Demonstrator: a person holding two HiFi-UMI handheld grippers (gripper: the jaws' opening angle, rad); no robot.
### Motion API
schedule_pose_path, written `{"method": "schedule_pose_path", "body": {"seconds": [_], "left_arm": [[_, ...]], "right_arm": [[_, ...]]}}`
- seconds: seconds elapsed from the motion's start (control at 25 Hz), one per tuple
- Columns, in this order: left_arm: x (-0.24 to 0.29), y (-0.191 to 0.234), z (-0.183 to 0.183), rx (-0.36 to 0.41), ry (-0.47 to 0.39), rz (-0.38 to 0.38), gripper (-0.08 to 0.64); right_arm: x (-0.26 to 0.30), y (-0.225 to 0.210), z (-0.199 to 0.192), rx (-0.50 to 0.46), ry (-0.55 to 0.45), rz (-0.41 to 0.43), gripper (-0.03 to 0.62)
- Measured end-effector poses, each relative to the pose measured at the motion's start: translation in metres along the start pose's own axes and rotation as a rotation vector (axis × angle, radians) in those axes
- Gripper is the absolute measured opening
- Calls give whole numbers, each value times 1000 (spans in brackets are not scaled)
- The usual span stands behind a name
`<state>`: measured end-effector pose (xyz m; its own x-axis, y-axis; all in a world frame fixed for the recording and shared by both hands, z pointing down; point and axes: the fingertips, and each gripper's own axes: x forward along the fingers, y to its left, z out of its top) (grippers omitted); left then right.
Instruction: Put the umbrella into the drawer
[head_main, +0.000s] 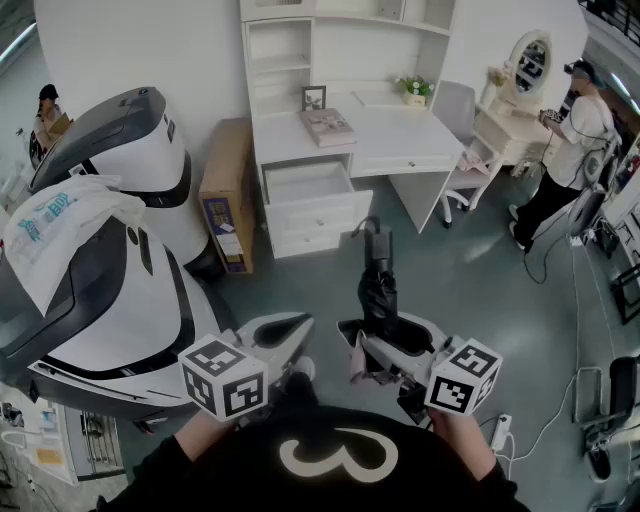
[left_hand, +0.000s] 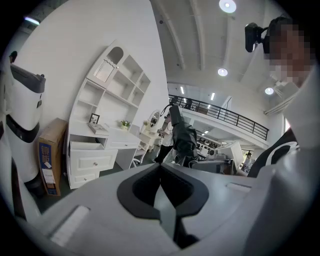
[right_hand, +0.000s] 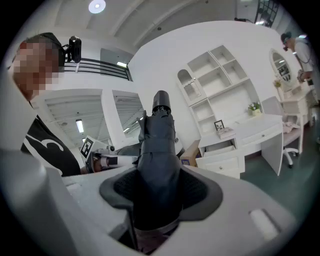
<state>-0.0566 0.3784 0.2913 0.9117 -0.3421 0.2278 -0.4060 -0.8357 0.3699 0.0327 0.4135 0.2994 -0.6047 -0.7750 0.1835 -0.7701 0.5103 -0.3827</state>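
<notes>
My right gripper (head_main: 365, 342) is shut on a folded black umbrella (head_main: 378, 288), which sticks out forward and upward from its jaws. In the right gripper view the umbrella (right_hand: 157, 150) fills the gap between the dark pads (right_hand: 200, 192). My left gripper (head_main: 298, 327) hangs beside it on the left, jaws together and holding nothing; the left gripper view shows its pads (left_hand: 137, 187) meeting. The top drawer (head_main: 310, 183) of the white desk (head_main: 400, 135) stands pulled out a few steps ahead, and also shows as the drawer (left_hand: 85, 146) and the drawer (right_hand: 220, 146).
Big white-and-grey machines (head_main: 110, 250) crowd the left. A cardboard box (head_main: 228, 190) leans by the desk. A book (head_main: 328, 127) and a plant (head_main: 415, 90) sit on the desktop. A chair (head_main: 455, 110), a vanity table (head_main: 515, 125) and a person (head_main: 570, 150) are on the right.
</notes>
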Motion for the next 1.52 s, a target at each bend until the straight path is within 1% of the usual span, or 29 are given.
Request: {"method": "schedule_pose_path", "body": {"seconds": [0.36,0.48,0.6,0.72,0.96,1.08,1.2,1.36,1.52], "left_arm": [[1,-4,8,13,-9,6,9],[5,-3,9,22,2,11,9],[8,5,12,18,2,25,9],[14,17,16,12,-7,37,9],[32,37,24,12,-1,31,9],[40,60,28,-1,2,30,9],[54,88,31,-39,10,29,9],[83,132,40,-68,33,30,9],[117,186,54,-104,64,31,9]], "right_arm": [[-9,-3,2,-28,10,-20,219],[-12,-8,4,-13,-3,-19,219],[-7,-17,6,12,-16,-20,220],[2,-27,10,6,-16,-12,221],[23,-50,14,11,7,-13,221],[40,-62,18,12,11,-20,221],[60,-81,20,31,27,-30,221],[92,-119,25,65,58,-45,221],[136,-162,33,106,87,-63,221]]}}
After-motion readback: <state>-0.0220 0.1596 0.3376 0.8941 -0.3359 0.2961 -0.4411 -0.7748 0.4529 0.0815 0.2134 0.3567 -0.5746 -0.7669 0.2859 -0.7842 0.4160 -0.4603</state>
